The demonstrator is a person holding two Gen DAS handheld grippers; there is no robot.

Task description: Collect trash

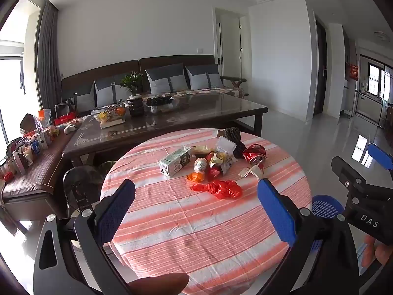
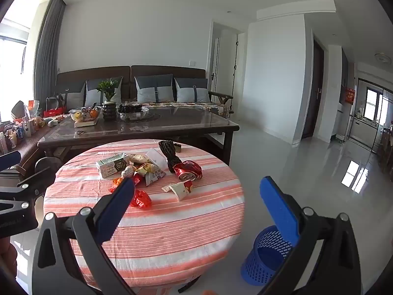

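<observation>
Both grippers hung over the near edge of the round table (image 1: 196, 241), which wore a pink-and-white striped cloth, and neither had hold of anything. The left gripper (image 1: 196, 201) stood with its jaws spread as wide as they went, nothing between the blue pads but bare cloth; the right gripper (image 2: 197, 198) was just as wide and just as empty. The trash lay in a loose heap toward the far side of the table, well ahead of both — a green-and-white carton (image 1: 175, 162) on its side at the left, a crushed can (image 2: 188, 170) at the right, a dark ridged piece (image 2: 169, 156) behind it, and wrappers (image 1: 218, 161) tangled in the middle. Nearer the grippers a red bag (image 1: 218, 188) lay crumpled alone, and beside it a folded white paper cup (image 2: 178, 188). A blue bin (image 2: 265, 260) stood on the floor just right of the table, below the right gripper. Beyond the table stood a dark coffee table (image 2: 172, 123) and a sofa (image 2: 157, 83) with grey cushions.
</observation>
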